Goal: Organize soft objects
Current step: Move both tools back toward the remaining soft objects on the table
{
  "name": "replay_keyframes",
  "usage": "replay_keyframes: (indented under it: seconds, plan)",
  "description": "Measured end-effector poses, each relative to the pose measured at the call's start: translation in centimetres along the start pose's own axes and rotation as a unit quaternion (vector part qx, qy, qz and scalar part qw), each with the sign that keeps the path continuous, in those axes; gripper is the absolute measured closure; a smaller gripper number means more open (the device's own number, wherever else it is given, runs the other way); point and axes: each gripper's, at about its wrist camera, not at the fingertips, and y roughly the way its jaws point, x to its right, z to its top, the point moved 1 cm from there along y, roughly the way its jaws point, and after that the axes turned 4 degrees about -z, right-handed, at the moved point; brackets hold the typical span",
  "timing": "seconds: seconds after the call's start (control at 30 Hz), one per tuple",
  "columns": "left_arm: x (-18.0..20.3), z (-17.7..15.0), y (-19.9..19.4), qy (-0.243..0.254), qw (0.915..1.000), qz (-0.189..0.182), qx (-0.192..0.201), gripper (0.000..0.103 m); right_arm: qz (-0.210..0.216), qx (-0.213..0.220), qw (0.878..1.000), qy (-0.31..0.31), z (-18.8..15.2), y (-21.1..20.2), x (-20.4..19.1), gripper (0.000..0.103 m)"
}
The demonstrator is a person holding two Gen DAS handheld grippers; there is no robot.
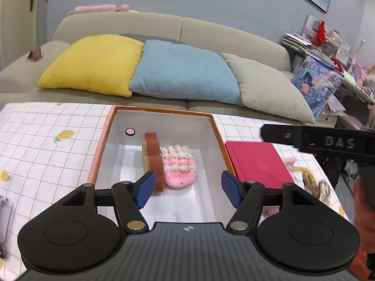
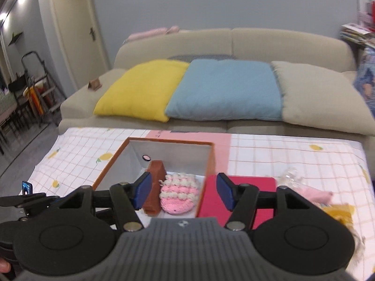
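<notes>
Standing on edge: sponge (image 1: 153, 161), long axis toward sofa | left hand-held gripper (image 1: 187, 188) apart | right hand-held gripper (image 2: 181, 192) apart, empty

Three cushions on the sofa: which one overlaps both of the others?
The blue cushion, the middle one. Its left edge lies over the yellow cushion and its right edge over the grey-beige cushion; those two never touch each other.
</notes>
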Motion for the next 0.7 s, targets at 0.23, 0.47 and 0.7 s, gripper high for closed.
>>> replay_keyframes:
  seconds: [0.23, 0.47, 0.7]
  plan:
    - [3.3, -3.5, -1.9, 0.033, 0.9987, -0.039, 0.007, 0.028, -0.059, 0.013, 0.998, 0.030, -5.1, -5.2, 2.9, 0.039]
    - [6.2, -7.0, -1.9, 0.077, 0.9946, -0.068, -0.013, 0.029, -0.116, -0.028, 0.991, 0.060, -10.7, -7.9, 5.7, 0.038]
    - [8.2, -9.5, -0.1, 0.089, 0.9849, -0.115, -0.094, 0.031, -0.187, -0.108, 0.975, 0.052, -14.9, -8.1, 7.6, 0.035]
